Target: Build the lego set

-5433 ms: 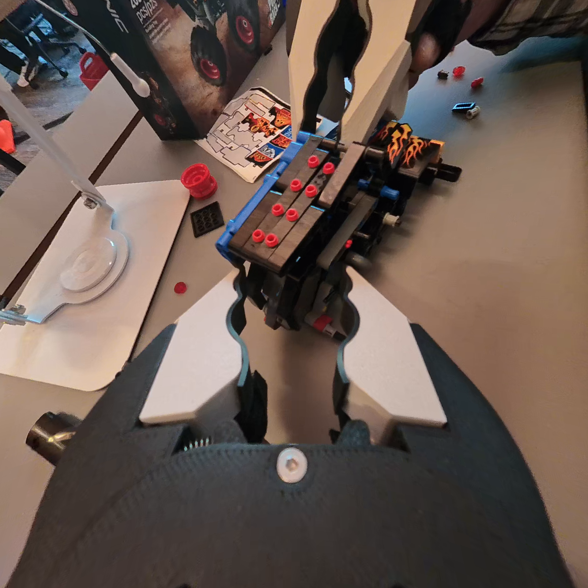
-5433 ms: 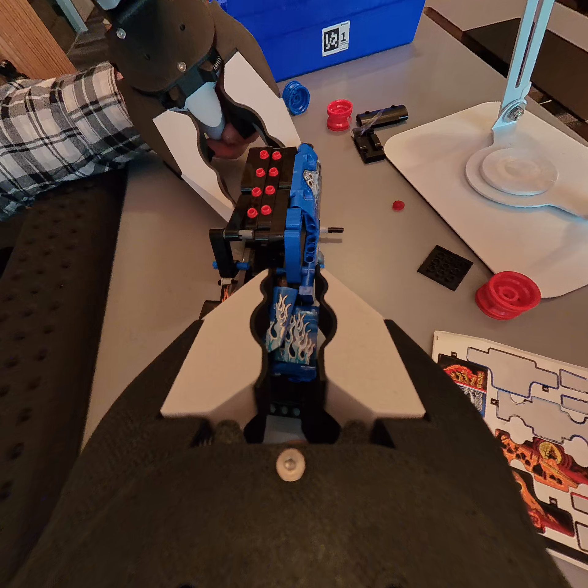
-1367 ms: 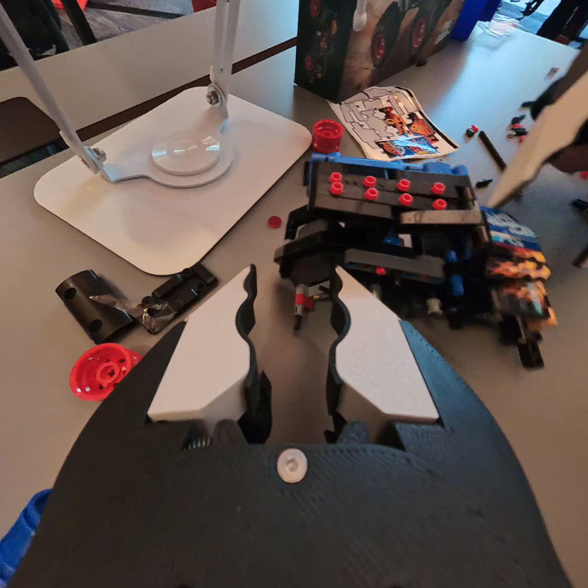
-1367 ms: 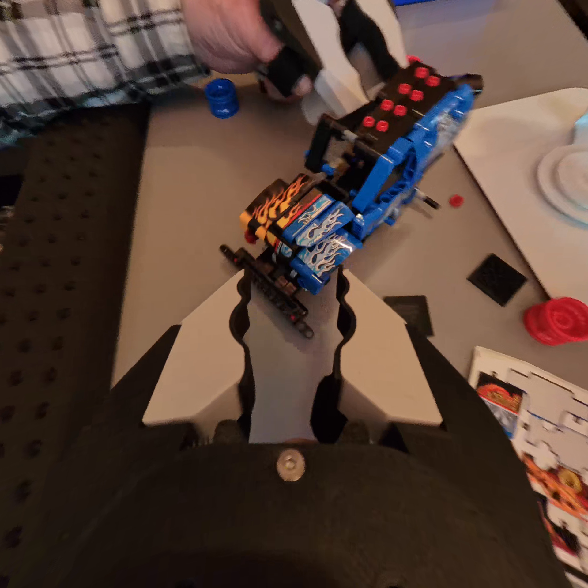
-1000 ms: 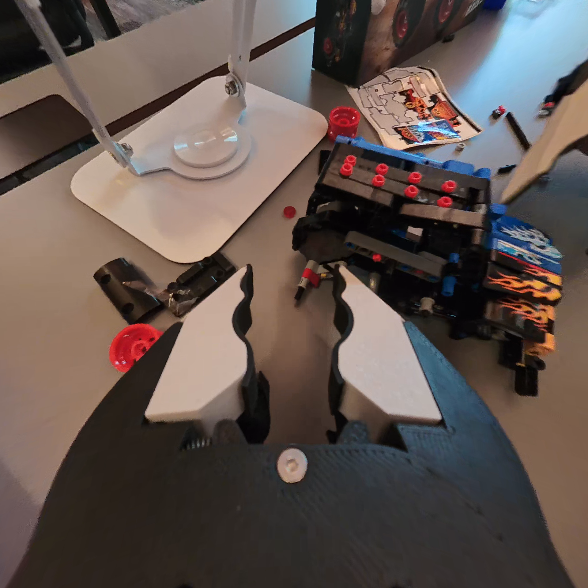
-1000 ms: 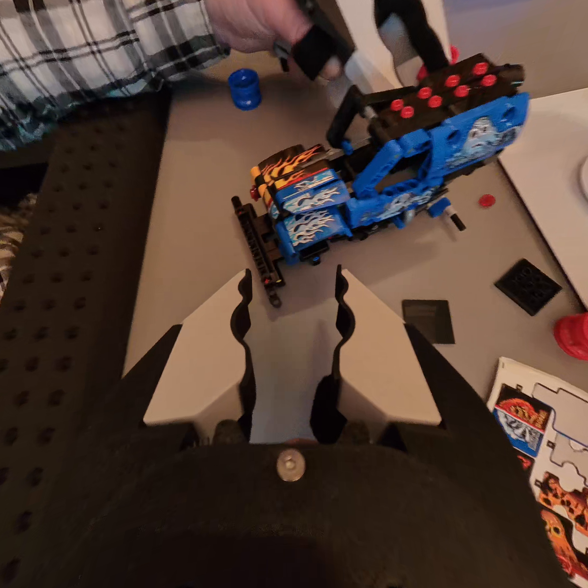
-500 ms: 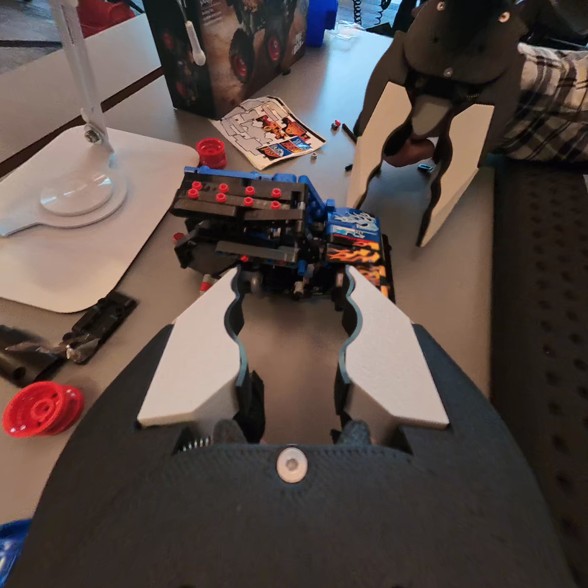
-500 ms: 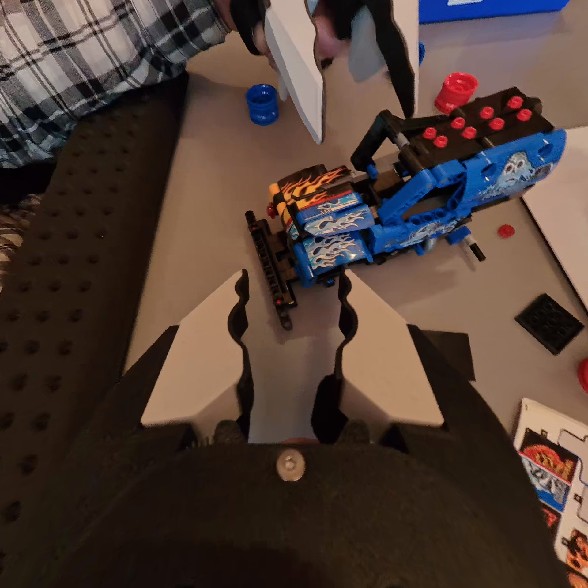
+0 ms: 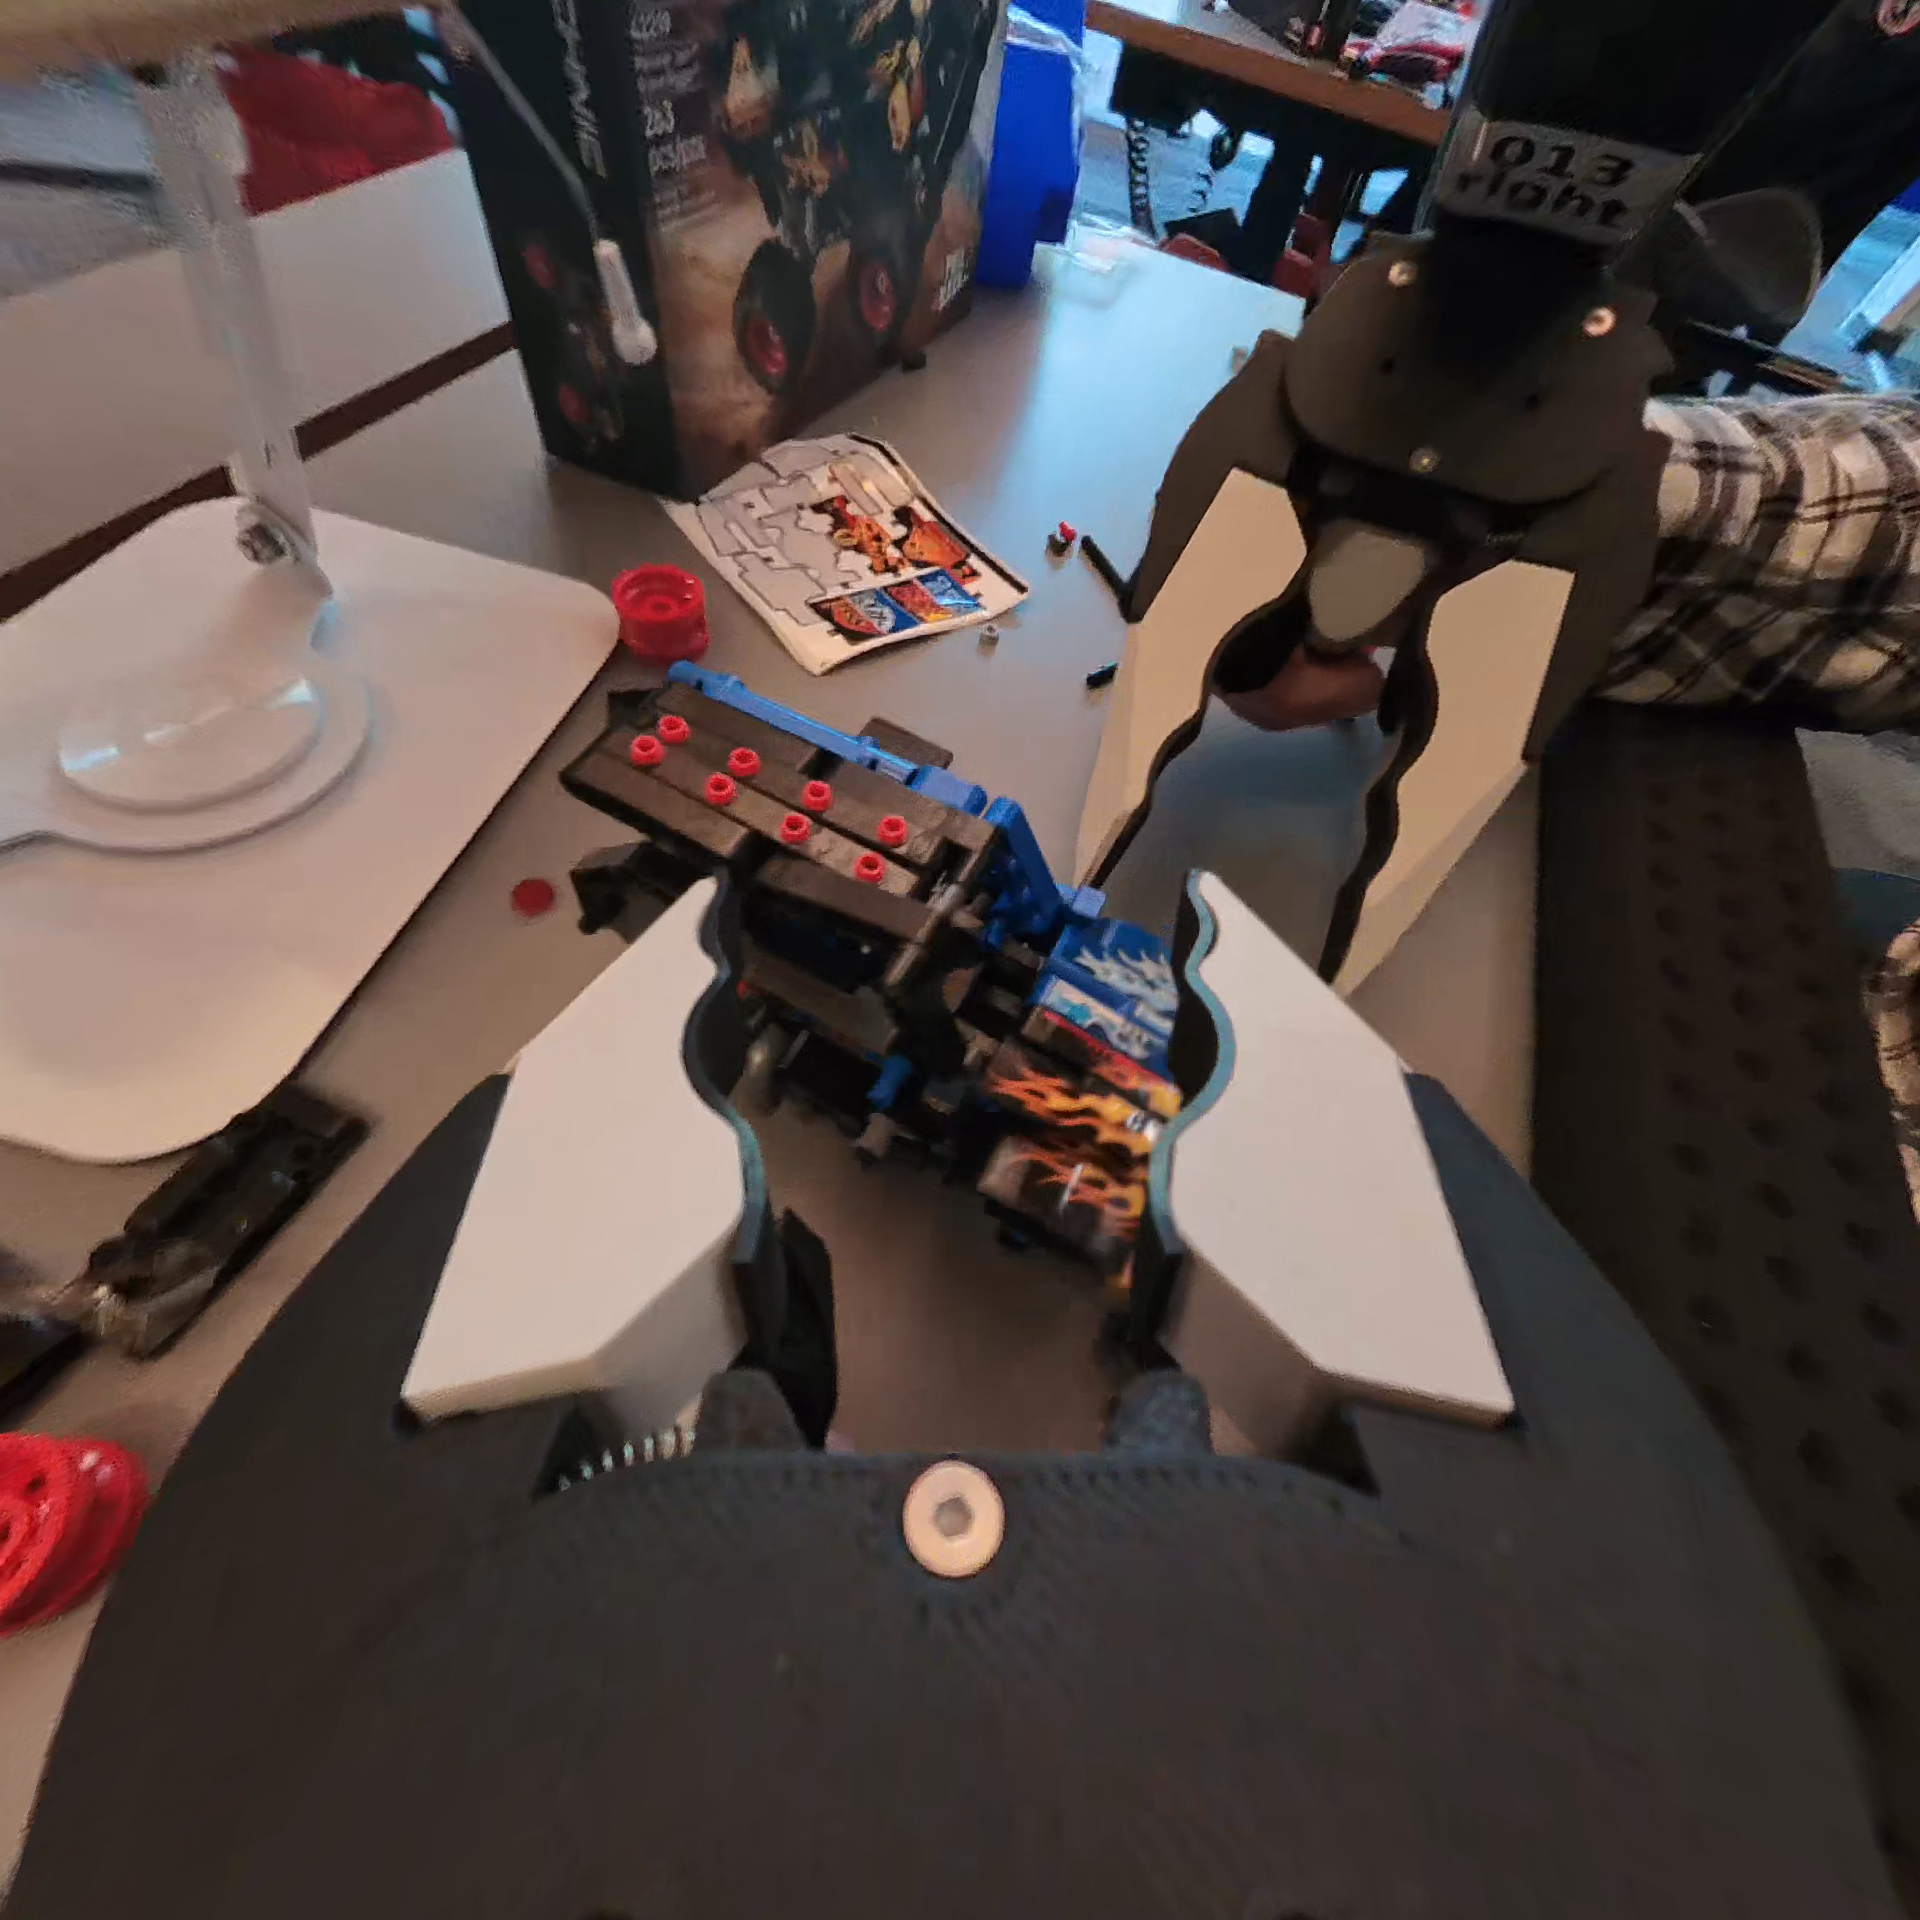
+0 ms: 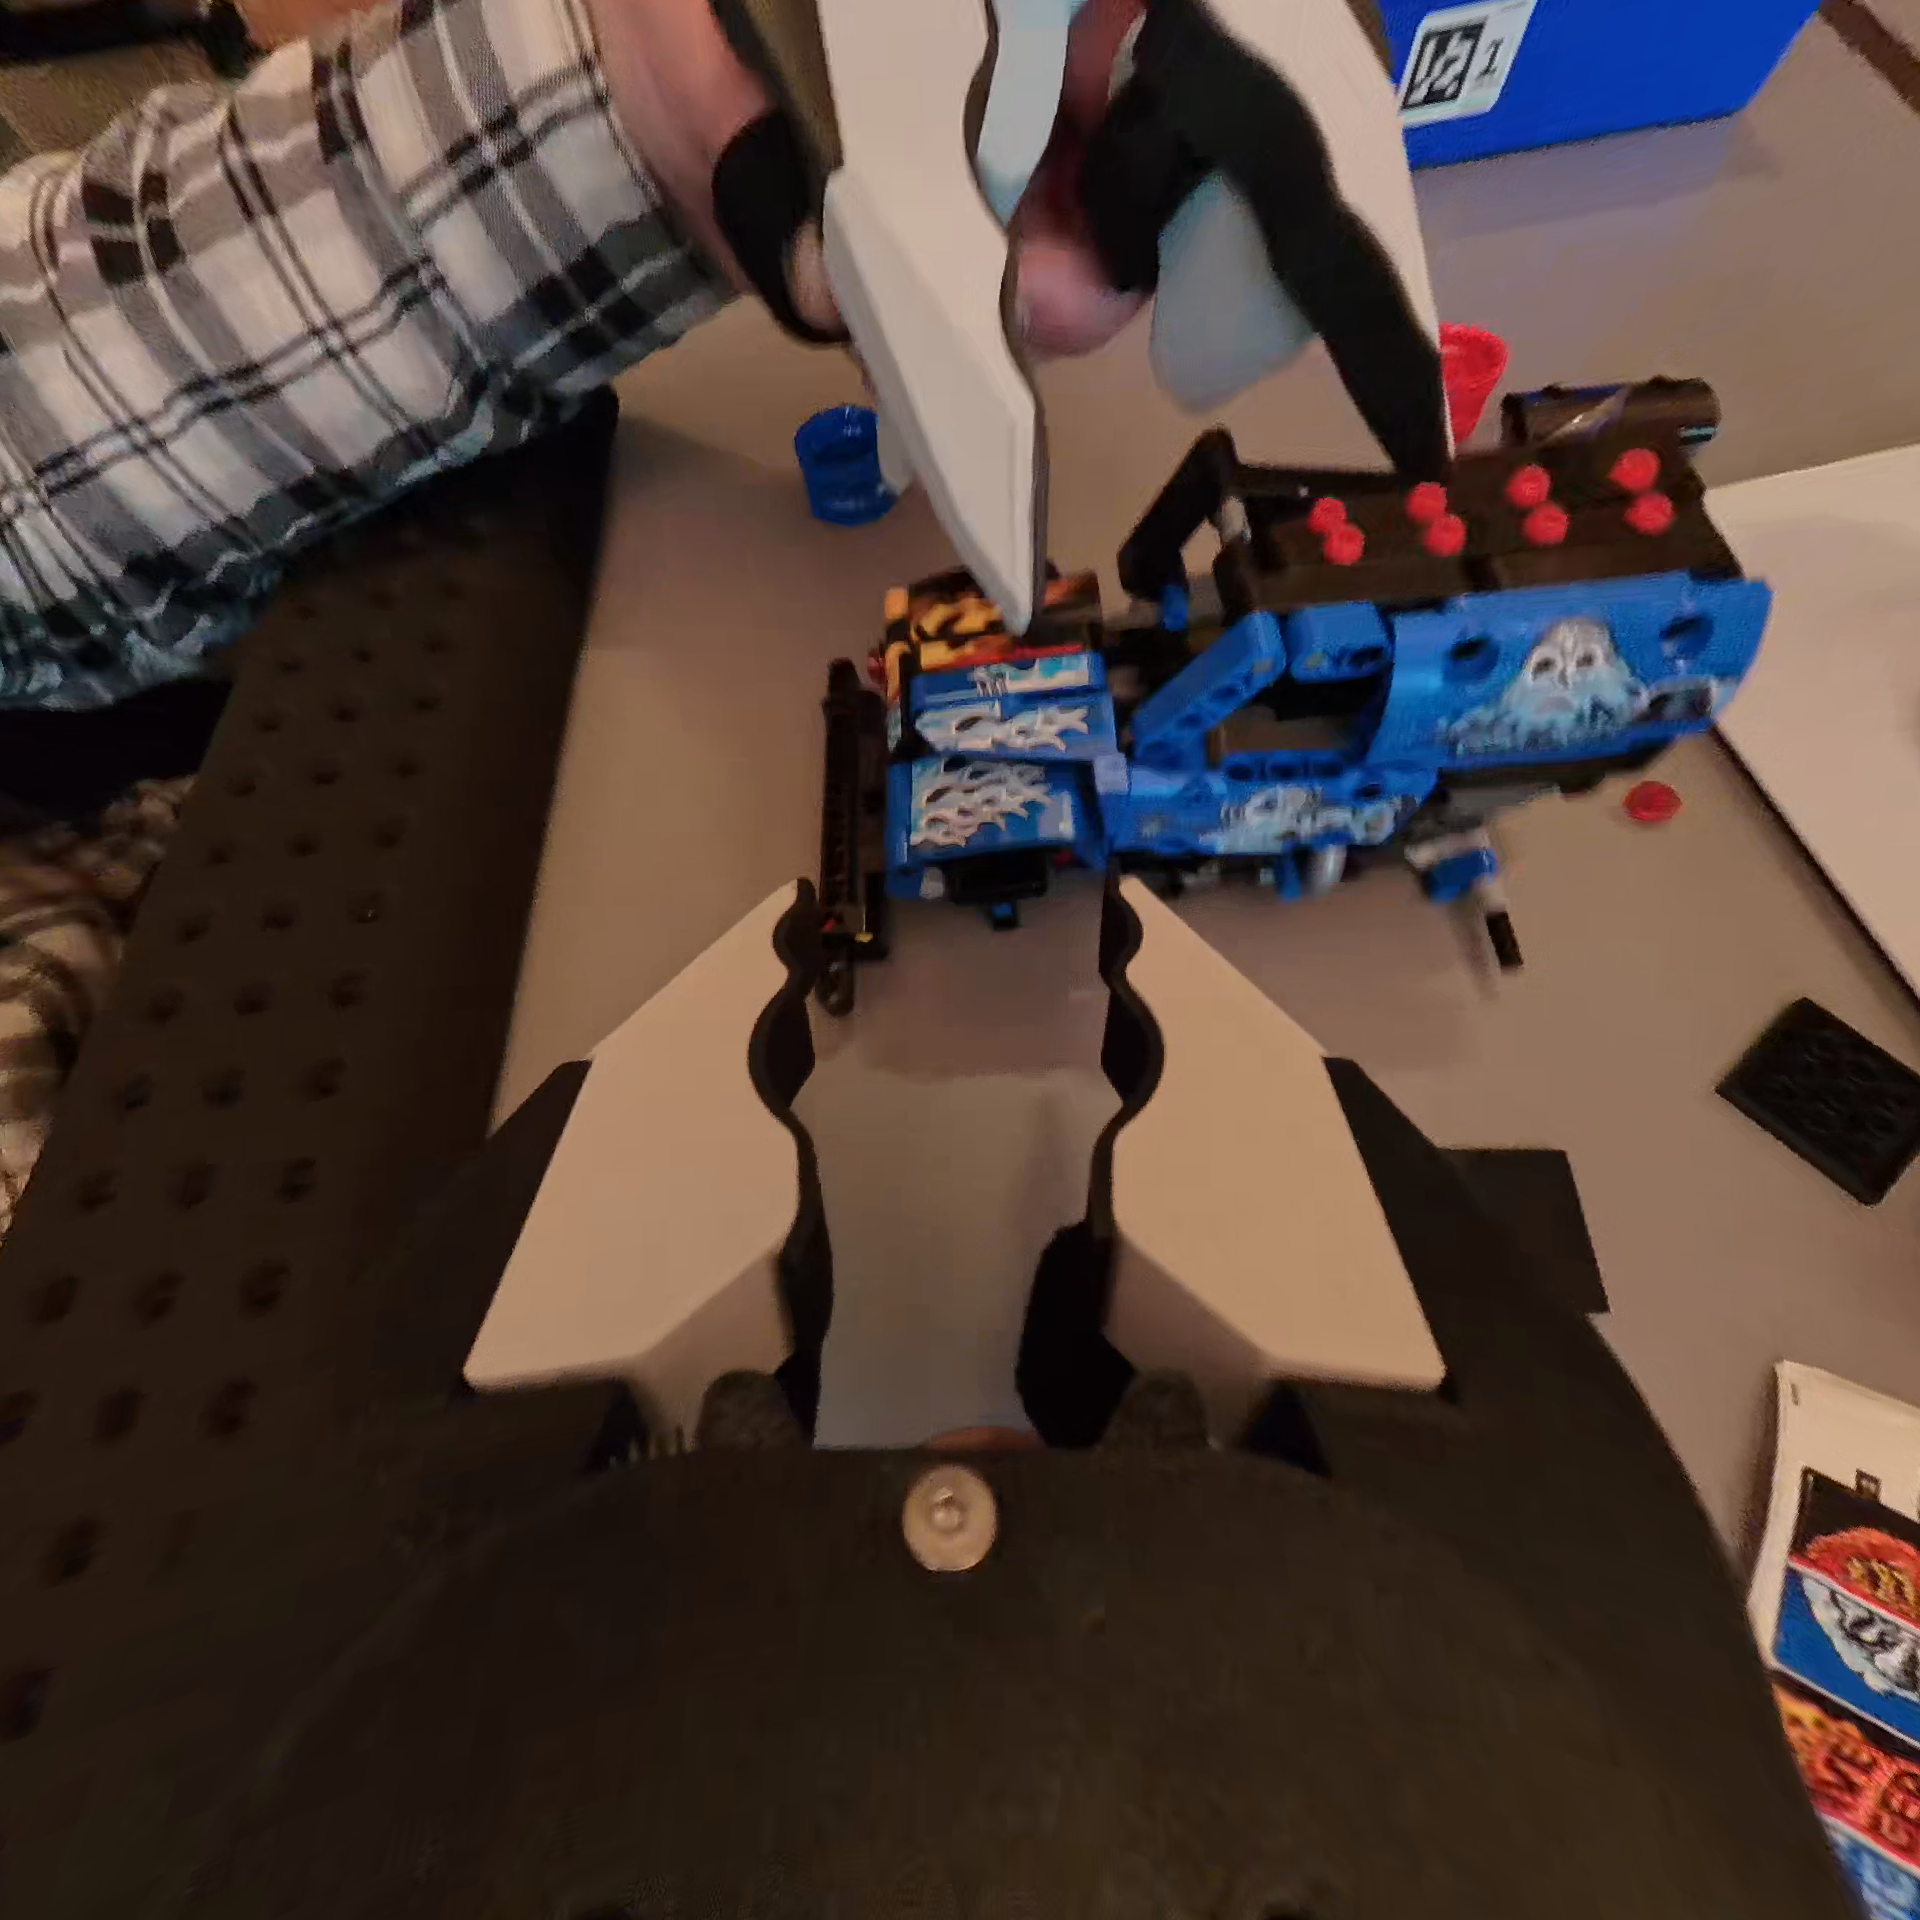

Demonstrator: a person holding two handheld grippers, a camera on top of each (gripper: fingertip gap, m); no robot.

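Two claws meet over one lego truck lying on the grey tabletop, between the white stand base and the black perforated mat. The left claw is spread wide, its white fingers reaching either side of the truck's flame-stickered front end, apparently without clamping it. In the right wrist view that claw comes down from above, one fingertip at the orange flame panel. The right claw is also open and empty, its tips just short of the truck's blue side and the black bumper bar. Red studs dot the black roof. Loose parts lie around: a red wheel hub beside the sticker sheet, a small red round piece, a blue wheel hub, a black square plate. The set's box stands farther back.
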